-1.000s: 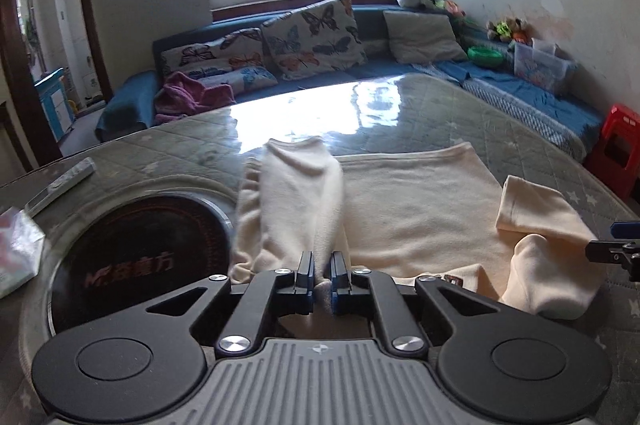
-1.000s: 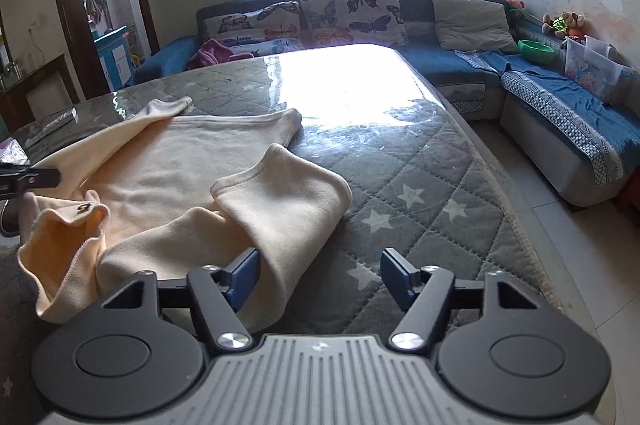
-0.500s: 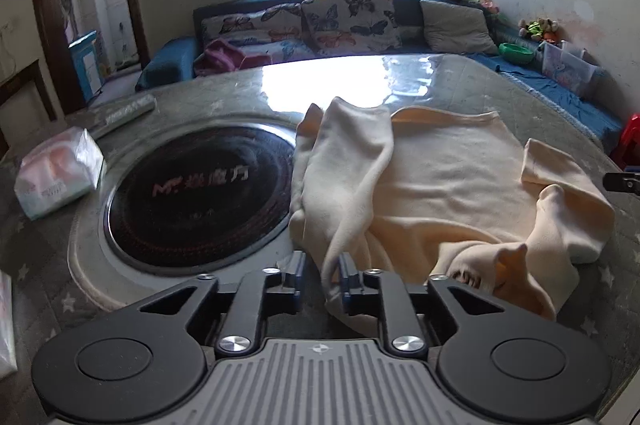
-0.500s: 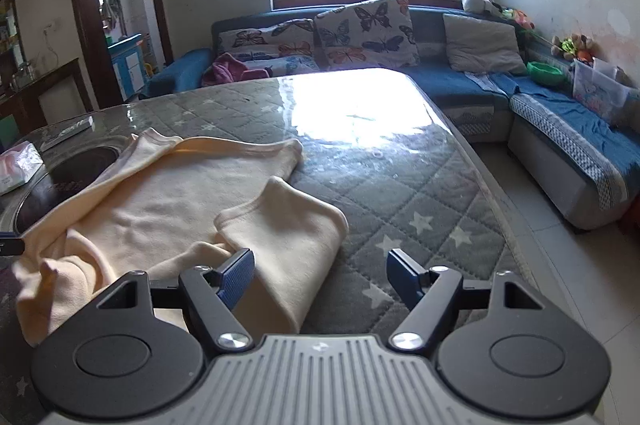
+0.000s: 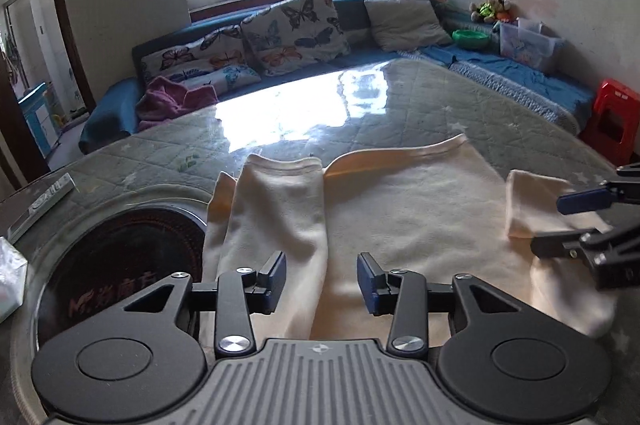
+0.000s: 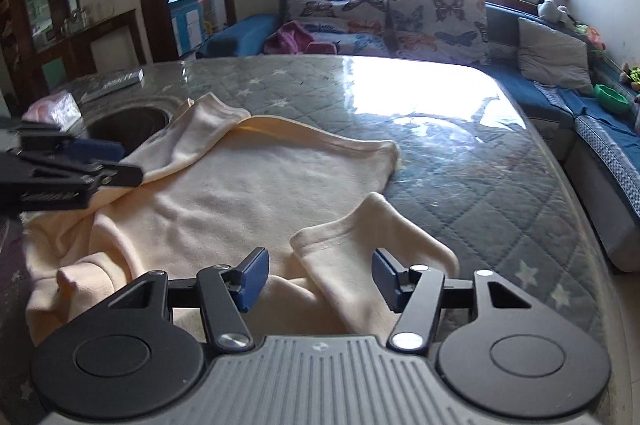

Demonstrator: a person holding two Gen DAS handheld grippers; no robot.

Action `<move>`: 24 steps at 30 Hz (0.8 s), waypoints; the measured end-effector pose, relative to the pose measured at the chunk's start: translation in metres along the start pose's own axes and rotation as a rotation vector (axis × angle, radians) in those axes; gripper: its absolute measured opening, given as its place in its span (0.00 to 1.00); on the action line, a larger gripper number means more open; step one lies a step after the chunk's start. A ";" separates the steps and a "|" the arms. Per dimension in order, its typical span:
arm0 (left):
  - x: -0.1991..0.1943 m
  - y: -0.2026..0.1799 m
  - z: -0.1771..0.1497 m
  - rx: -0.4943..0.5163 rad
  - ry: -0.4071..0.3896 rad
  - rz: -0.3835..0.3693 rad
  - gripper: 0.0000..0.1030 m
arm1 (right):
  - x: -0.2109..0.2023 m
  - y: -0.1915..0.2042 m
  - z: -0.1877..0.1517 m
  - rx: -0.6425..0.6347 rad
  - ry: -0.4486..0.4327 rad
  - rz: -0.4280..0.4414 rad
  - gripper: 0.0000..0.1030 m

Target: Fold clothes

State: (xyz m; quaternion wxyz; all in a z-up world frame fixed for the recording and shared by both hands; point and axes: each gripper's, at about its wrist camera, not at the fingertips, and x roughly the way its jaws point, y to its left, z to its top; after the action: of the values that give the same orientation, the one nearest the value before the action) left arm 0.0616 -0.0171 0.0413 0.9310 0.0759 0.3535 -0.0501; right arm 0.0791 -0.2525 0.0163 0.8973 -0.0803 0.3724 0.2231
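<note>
A cream long-sleeved top (image 5: 408,225) lies spread on the table (image 5: 400,105), which has a grey quilted, star-printed cover under a glossy sheet. Its left sleeve (image 5: 276,209) is folded in over the body, cuff pointing away toward the window. Its right sleeve (image 6: 360,265) is also folded inward, with the cuff lying on the body.

The left gripper (image 5: 321,279) hovers low over the near end of the left sleeve, jaws spread wide with the sleeve fabric lying between the blue pads but not pinched; it holds nothing. The right gripper (image 6: 320,279) is likewise wide open and empty, its jaws straddling the folded right sleeve near the garment's near edge. Each gripper shows at the edge of the other's view, at opposite sides of the top.

Just left of the garment a round dark induction cooktop (image 5: 120,265) is set into the table; reddish lettering on its glass begins with something like "M" followed by Chinese characters, too blurred to read. The top's left edge laps over the cooktop's rim. Farther left lie a soft tissue pack (image 6: 52,107) and a remote control (image 5: 44,199), its markings illegible. Beyond the table a blue corner sofa (image 6: 240,33) carries butterfly-print cushions (image 5: 294,25).
</note>
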 end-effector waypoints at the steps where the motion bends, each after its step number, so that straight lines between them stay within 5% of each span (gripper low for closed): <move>1: 0.008 0.001 0.000 -0.001 0.016 0.004 0.43 | 0.006 0.002 0.000 -0.010 0.015 -0.002 0.51; 7: 0.035 0.006 -0.004 0.001 0.050 -0.009 0.40 | 0.008 0.000 -0.007 -0.031 0.012 -0.033 0.23; 8: 0.034 0.009 -0.005 -0.003 0.046 -0.014 0.36 | 0.007 -0.002 -0.008 -0.031 0.010 -0.041 0.17; 10: 0.032 0.014 -0.005 -0.012 0.039 -0.020 0.11 | -0.001 -0.012 -0.010 -0.010 -0.009 -0.073 0.08; 21: -0.048 0.085 -0.023 -0.251 -0.116 0.097 0.06 | -0.050 -0.078 -0.029 0.148 -0.095 -0.261 0.05; 24: -0.067 0.104 -0.046 -0.313 -0.106 0.149 0.06 | -0.060 -0.100 -0.041 0.205 -0.097 -0.315 0.05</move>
State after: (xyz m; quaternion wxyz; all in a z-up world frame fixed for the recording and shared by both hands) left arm -0.0028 0.0958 0.0629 0.9500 -0.0469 0.3006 0.0708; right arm 0.0618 -0.3745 0.0268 0.9415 -0.0349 0.3322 0.0443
